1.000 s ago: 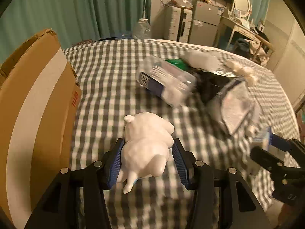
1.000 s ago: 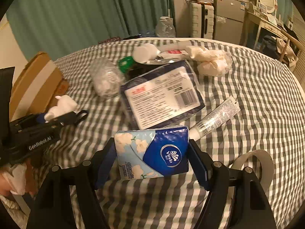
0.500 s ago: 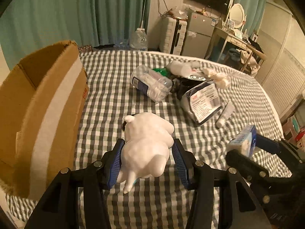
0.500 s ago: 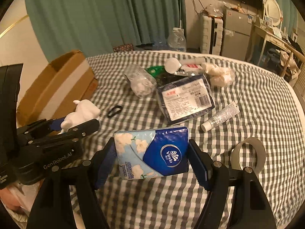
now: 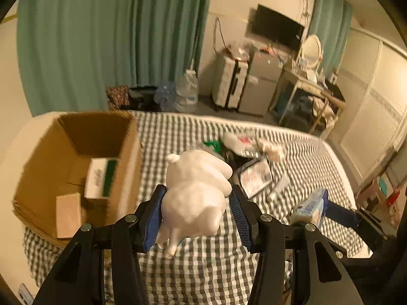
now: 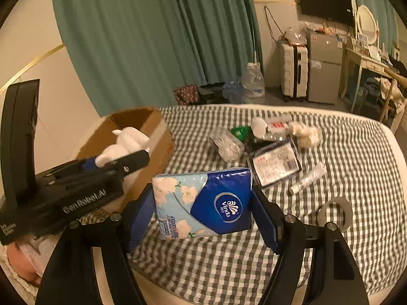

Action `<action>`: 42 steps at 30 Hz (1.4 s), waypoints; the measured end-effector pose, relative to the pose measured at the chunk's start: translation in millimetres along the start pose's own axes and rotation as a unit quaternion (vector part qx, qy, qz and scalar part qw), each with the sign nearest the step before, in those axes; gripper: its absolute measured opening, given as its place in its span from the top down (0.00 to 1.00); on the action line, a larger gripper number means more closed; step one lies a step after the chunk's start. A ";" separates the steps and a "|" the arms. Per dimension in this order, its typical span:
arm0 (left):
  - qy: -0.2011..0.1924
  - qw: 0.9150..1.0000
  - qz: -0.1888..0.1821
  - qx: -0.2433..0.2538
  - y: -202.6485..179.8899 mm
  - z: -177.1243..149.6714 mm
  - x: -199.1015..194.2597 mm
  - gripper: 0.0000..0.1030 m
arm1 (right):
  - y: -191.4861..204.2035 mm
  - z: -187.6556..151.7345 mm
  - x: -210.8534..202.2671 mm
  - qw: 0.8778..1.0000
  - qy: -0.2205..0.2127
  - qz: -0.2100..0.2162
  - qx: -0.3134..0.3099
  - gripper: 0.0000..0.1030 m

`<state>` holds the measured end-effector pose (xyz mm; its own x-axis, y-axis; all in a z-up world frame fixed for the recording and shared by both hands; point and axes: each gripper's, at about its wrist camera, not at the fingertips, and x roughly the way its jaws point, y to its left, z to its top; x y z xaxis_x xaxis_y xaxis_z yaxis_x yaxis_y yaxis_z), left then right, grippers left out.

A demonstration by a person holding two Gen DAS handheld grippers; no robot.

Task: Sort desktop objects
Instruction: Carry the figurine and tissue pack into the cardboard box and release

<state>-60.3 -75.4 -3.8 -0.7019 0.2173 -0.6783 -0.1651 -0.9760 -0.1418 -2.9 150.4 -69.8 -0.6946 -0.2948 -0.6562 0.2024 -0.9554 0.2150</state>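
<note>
Squeezing a soft white toy animal [image 5: 195,193] around its belly, the left gripper [image 5: 197,213] holds it; the right gripper [image 6: 203,216] pinches a light, squashy Vinda tissue pack [image 6: 203,202] by its ends.

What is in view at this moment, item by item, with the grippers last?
Cardboard box: one, brown, open, left end of the bed.
White and green carton: one, inside the box.
Small tan box: one, inside the box.
Checked cover: one, grey and white, over the bed.
Clear tub: one, lying mid-bed.
Labelled dark packet: one, right of the tub.
Tube: one, pale, right of the packet.
Tape roll: one, grey, near edge.
White figurine: one, in the left gripper.
Tissue pack: one, blue, in the right gripper.
Left gripper: closed on the figurine.
Right gripper: closed on the pack.
</note>
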 end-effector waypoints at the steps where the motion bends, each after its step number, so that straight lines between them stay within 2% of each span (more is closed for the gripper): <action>1: -0.004 1.000 0.001 -0.002 4.5 3.7 -6.2 0.50 | 5.2 3.4 -3.6 1.000 -0.005 0.002 -0.003 0.30; 10: -0.035 0.998 0.038 -0.026 68.0 34.7 -42.5 0.50 | 58.5 37.6 -13.4 0.998 -0.023 0.057 -0.030 0.30; 17: -0.053 0.994 0.079 -0.055 136.6 46.5 -42.9 0.50 | 109.8 72.8 17.1 0.994 -0.014 0.097 -0.051 0.30; 23: -0.028 0.992 0.092 -0.082 194.6 44.4 -4.5 0.50 | 140.6 104.6 84.8 0.991 0.018 0.129 -0.034 0.29; 27: 0.002 0.990 0.096 -0.101 224.6 36.6 32.9 0.50 | 153.9 119.0 138.5 0.991 0.046 0.121 -0.035 0.29; 32: 0.040 0.988 0.094 -0.112 245.7 23.4 73.3 0.49 | 161.2 132.8 203.9 0.988 0.078 0.135 -0.004 0.29; 33: 0.044 0.989 0.083 -0.113 247.2 22.3 76.7 0.48 | 164.5 135.9 217.3 0.987 0.083 0.135 -0.002 0.28; 34: 0.049 0.990 0.060 -0.115 250.1 21.5 83.0 0.34 | 166.9 139.0 224.4 0.987 0.084 0.137 0.000 0.28; 35: 0.055 0.990 0.052 -0.116 251.2 20.8 86.8 0.10 | 167.8 141.8 229.9 0.987 0.083 0.137 0.007 0.24; 36: 0.054 0.990 0.059 -0.118 253.3 20.4 89.1 0.02 | 166.8 145.2 237.0 0.987 0.079 0.138 0.021 0.12; 38: 0.043 0.989 0.070 -0.121 255.4 18.6 88.9 0.00 | 162.6 148.4 242.5 0.988 0.071 0.132 0.040 0.03; 42: 0.054 0.988 0.061 -0.133 254.9 14.7 93.2 0.00 | 147.0 144.6 239.6 0.988 0.062 0.128 0.059 0.03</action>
<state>-178.0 -303.8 -92.6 -0.6243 0.1088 -0.7736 0.1147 -0.9668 -0.2285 -239.4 -58.2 -90.9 -0.5404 -0.5330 -0.6510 0.2739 -0.8430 0.4629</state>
